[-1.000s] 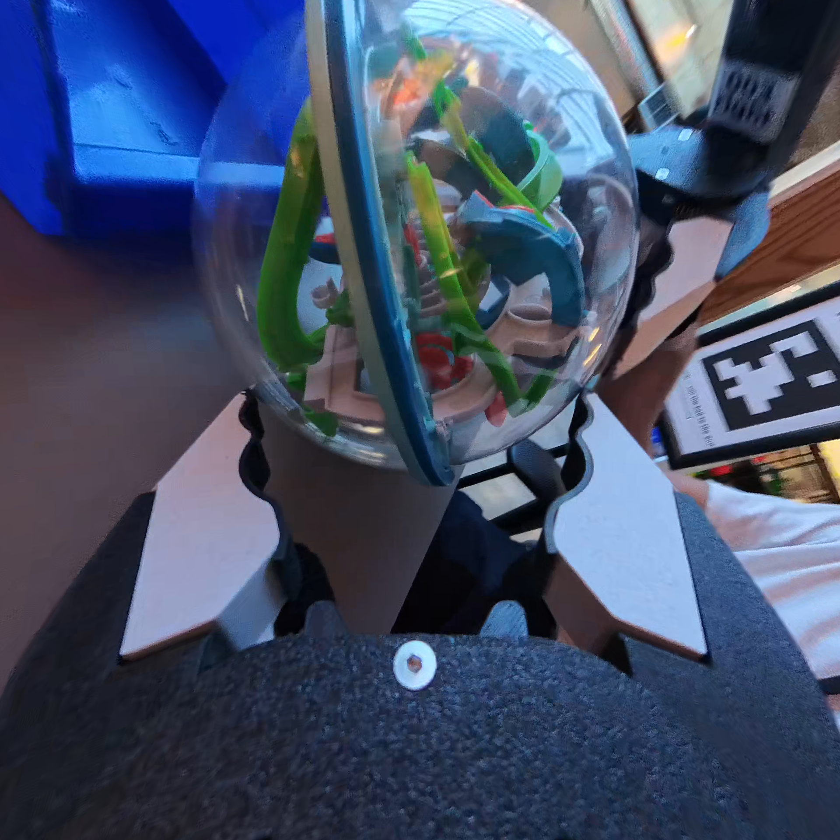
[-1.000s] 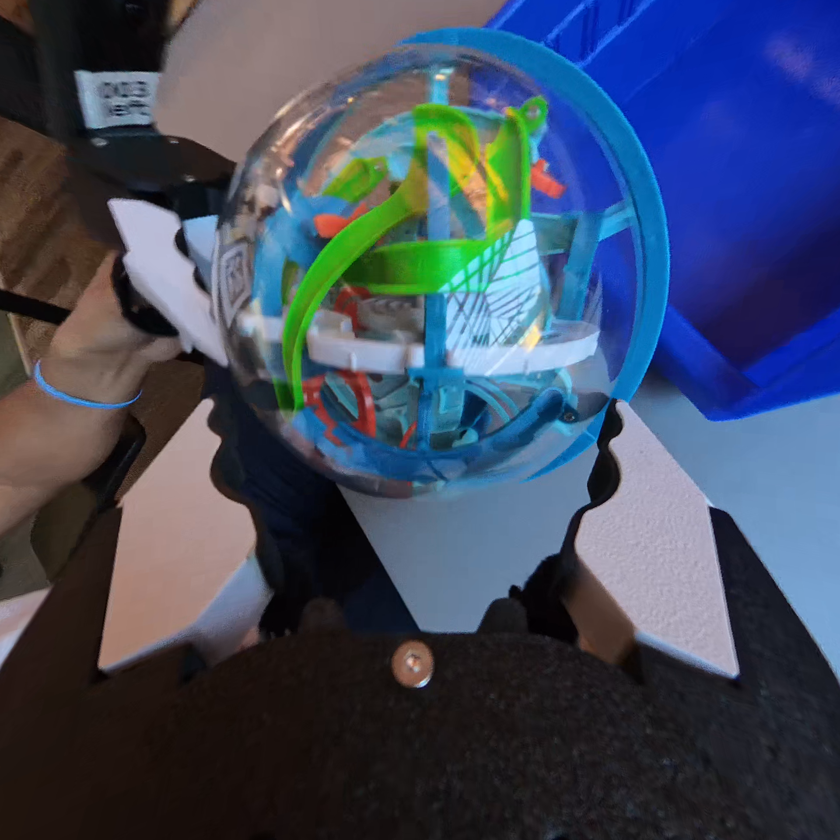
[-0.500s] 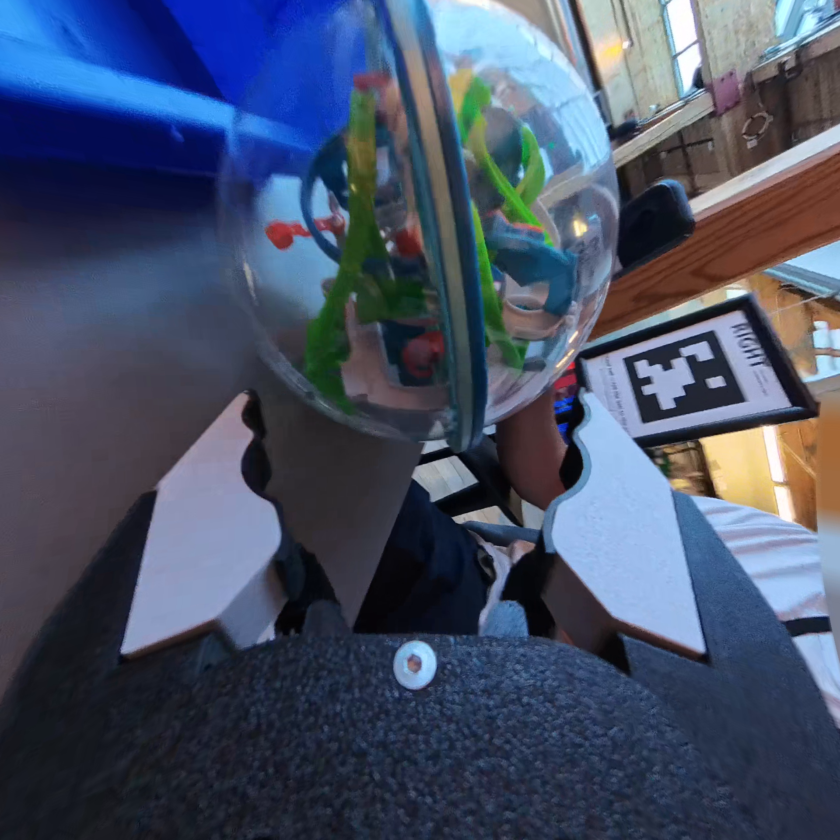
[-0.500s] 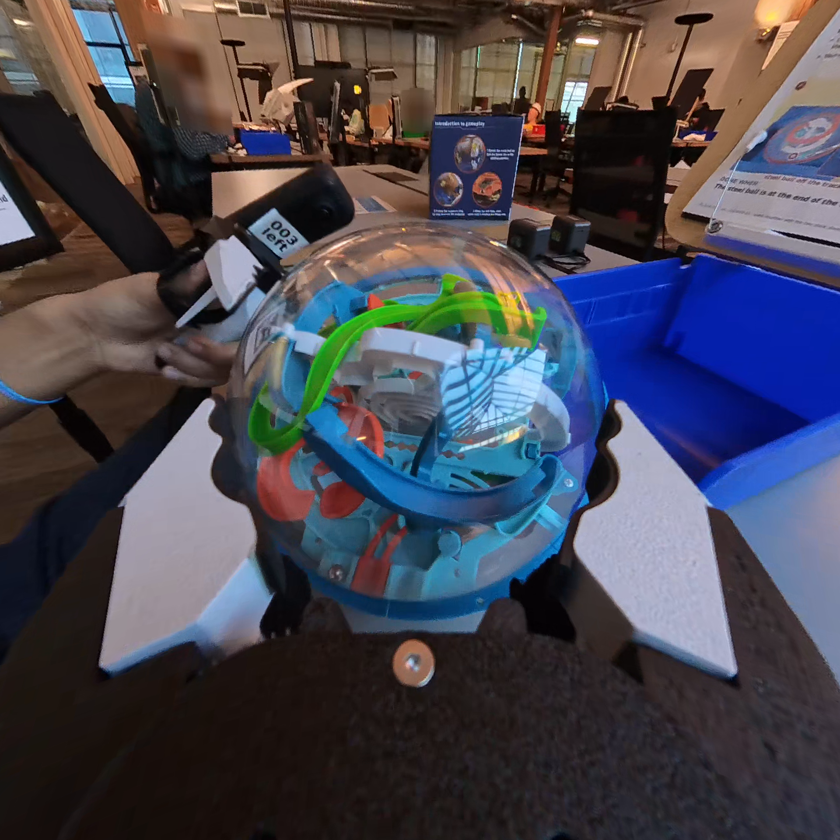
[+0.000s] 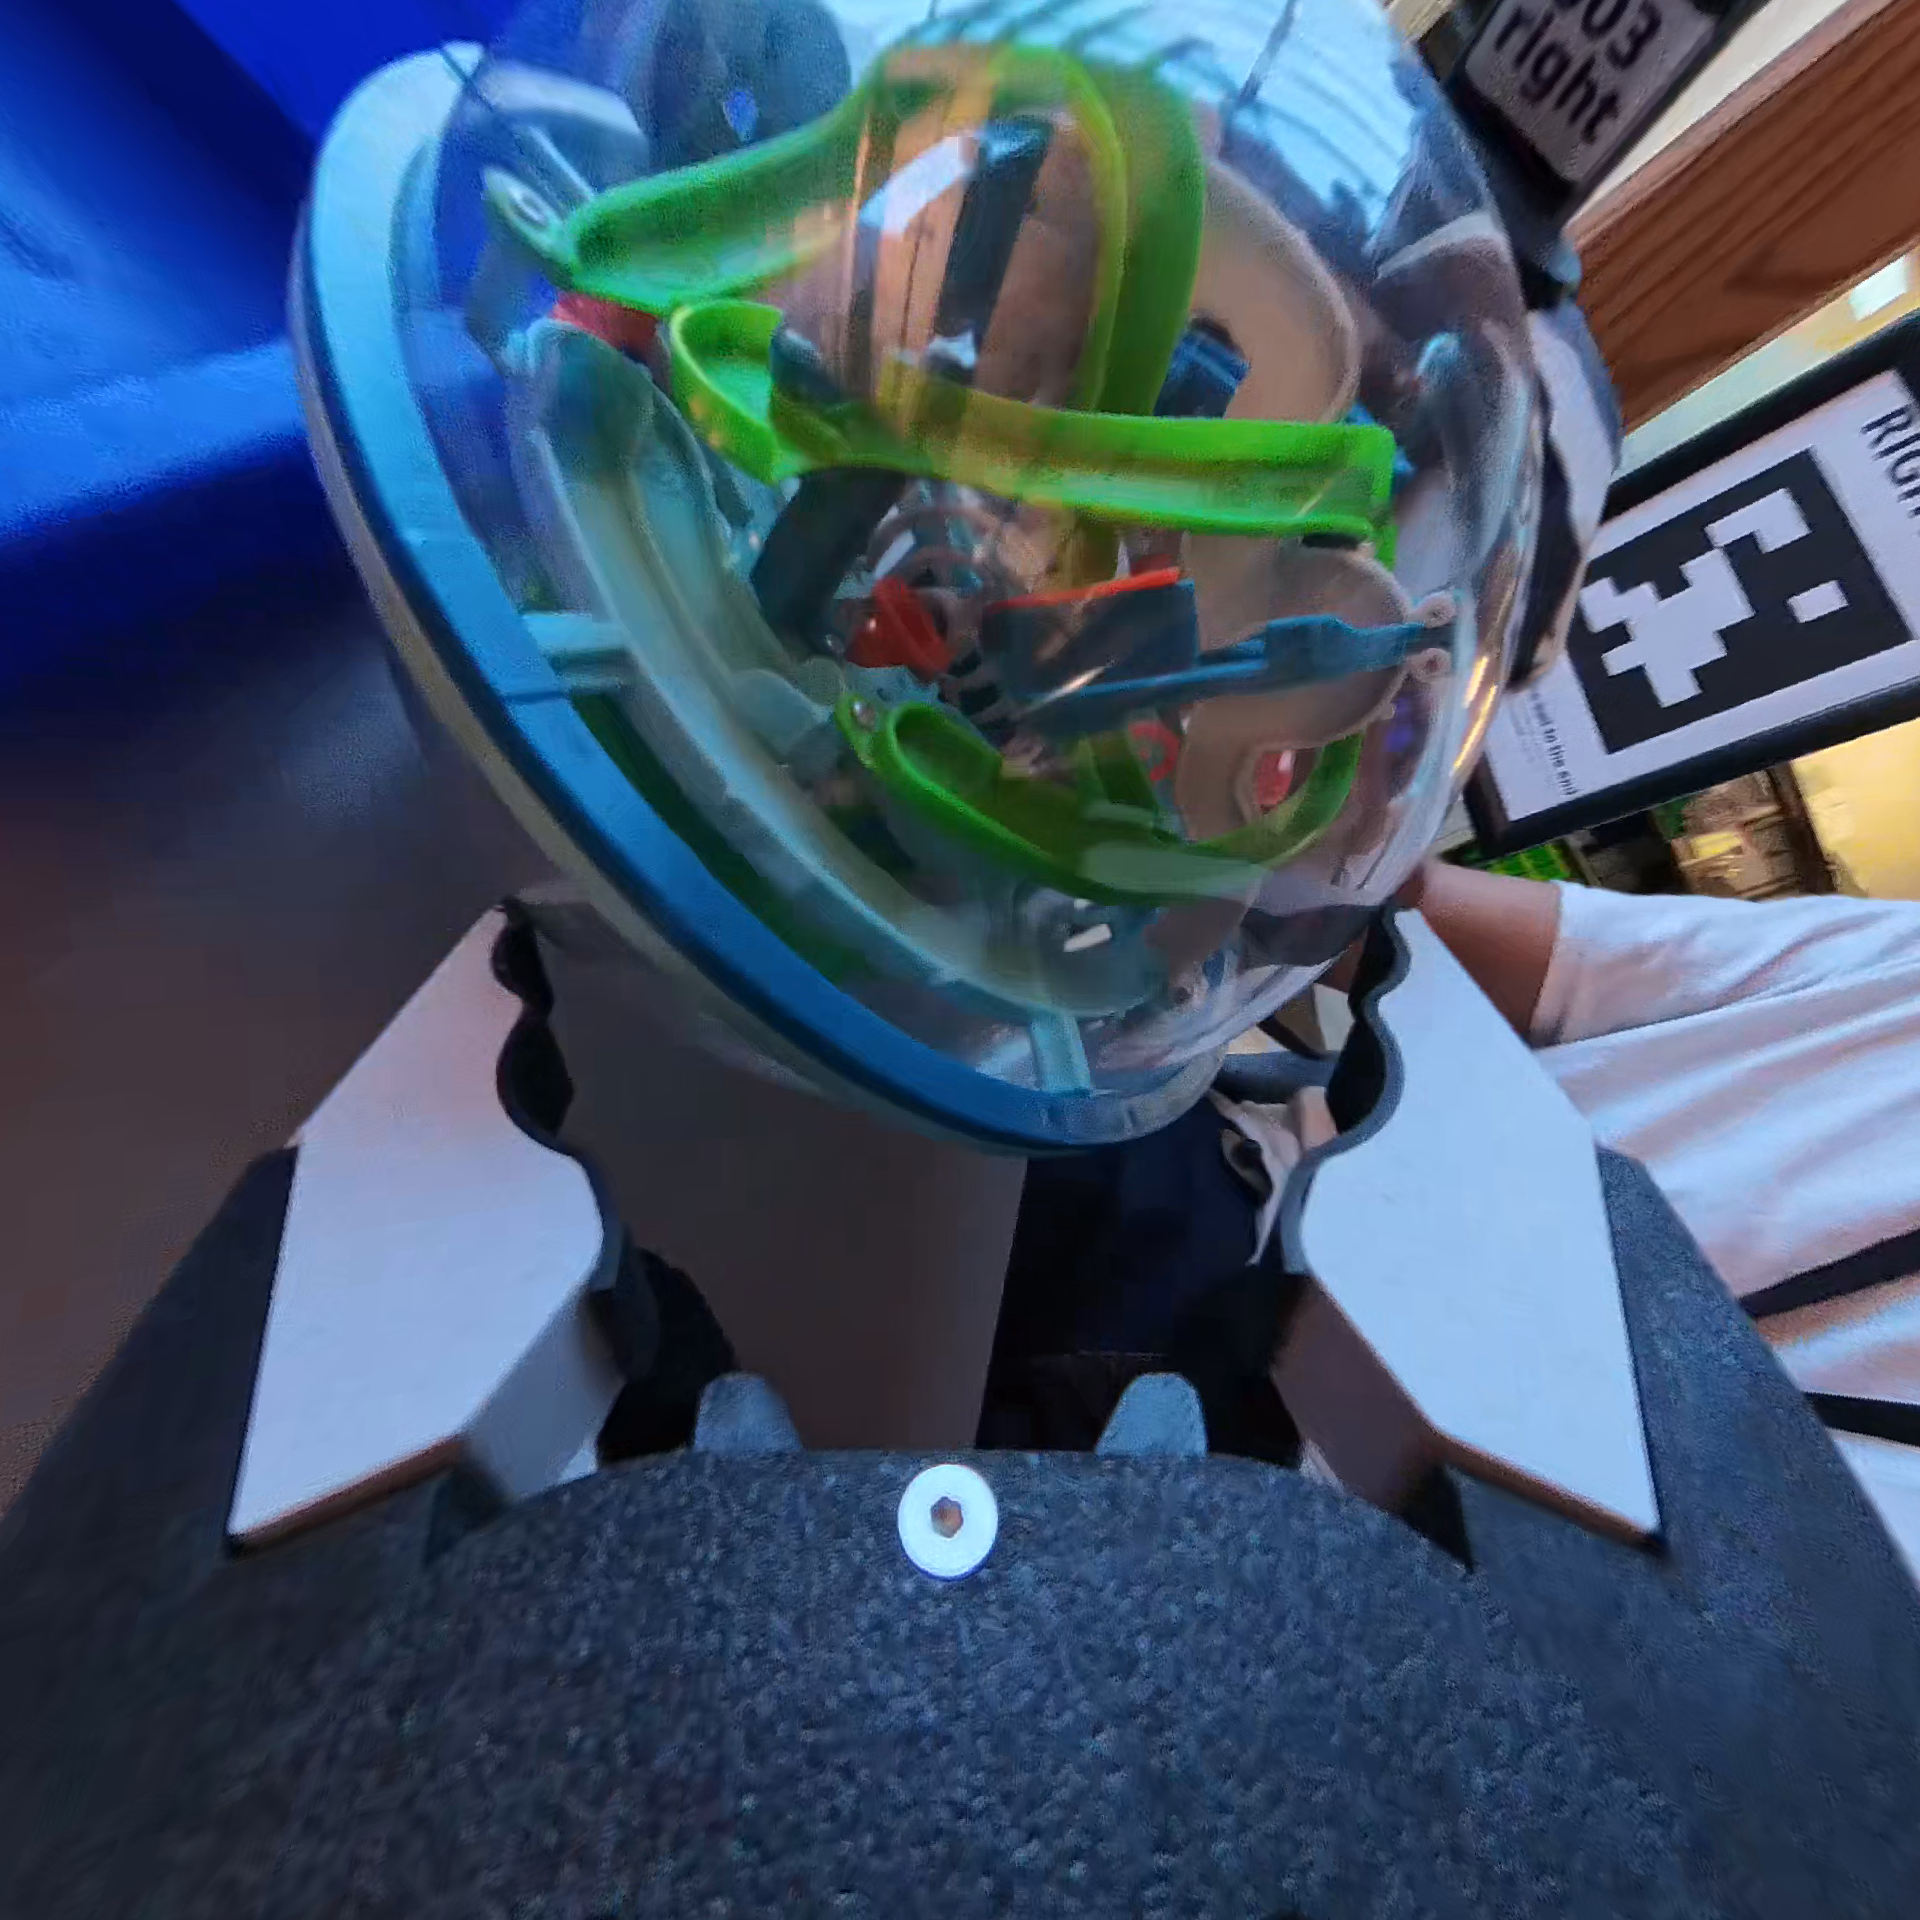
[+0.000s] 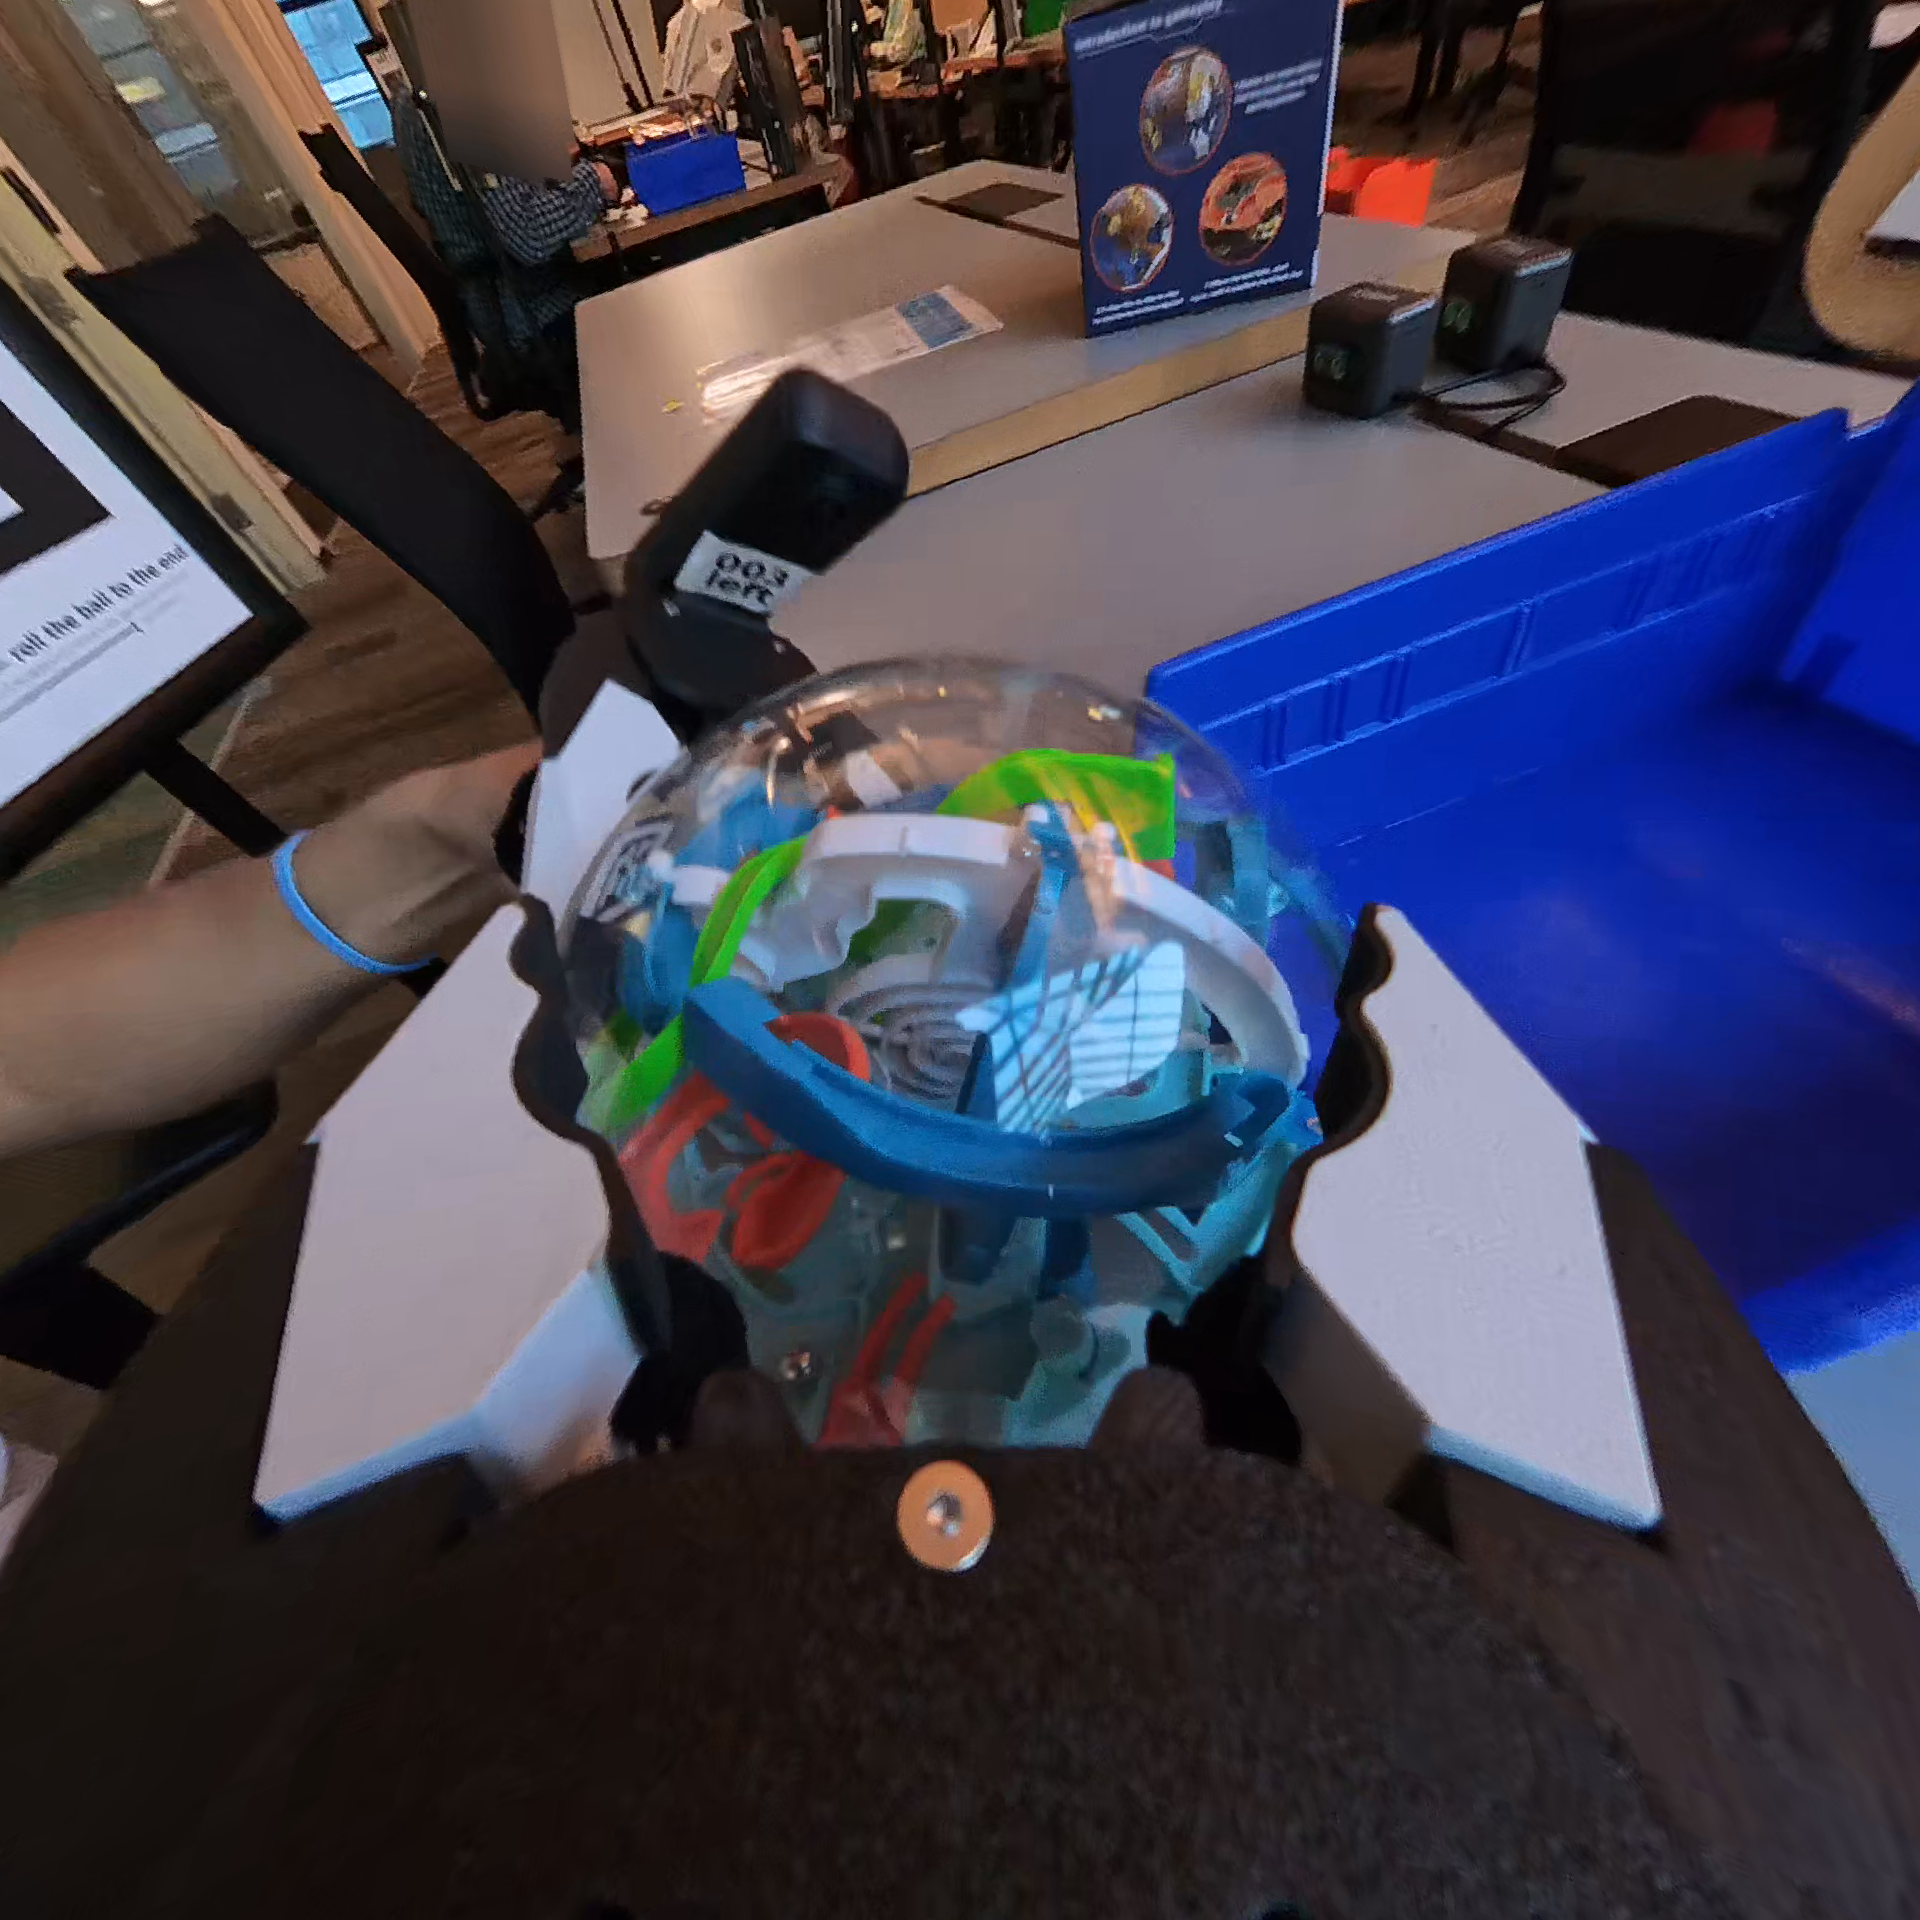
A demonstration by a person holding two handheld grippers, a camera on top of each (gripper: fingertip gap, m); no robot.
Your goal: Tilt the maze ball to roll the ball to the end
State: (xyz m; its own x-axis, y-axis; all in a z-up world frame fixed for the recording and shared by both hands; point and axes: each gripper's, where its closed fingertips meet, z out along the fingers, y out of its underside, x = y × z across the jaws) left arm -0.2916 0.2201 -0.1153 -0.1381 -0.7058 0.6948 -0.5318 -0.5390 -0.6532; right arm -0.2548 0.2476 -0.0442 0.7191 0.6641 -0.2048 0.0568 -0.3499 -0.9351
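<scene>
- My right gripper has the maze ball seated deep between its two white fingers, both wavy black pads pressed against the clear shell, so it is clamped on the sphere.
- In the right wrist view the ball fills the gap right down to the gripper body, with a dark blue track curving across its near side, green ramps toward the far top and red pieces low on the near left.
- My left gripper looks at the same ball from its other side; the ball sits just past the fingertips and above them, tilted, its blue equator ring running slantwise from upper left to lower right.
- Whether the left fingers actually touch the shell I cannot tell from its own view; they stand wide, about as wide as the sphere. In the right wrist view the left gripper sits against the far left of the ball, a hand with a blue wristband gripping it.
- The small steel ball inside is too blurred to pick out.
- A blue bin lies just right of my right gripper, on the grey table.
- A framed marker sign stands beyond the ball to the right of my left gripper.
</scene>
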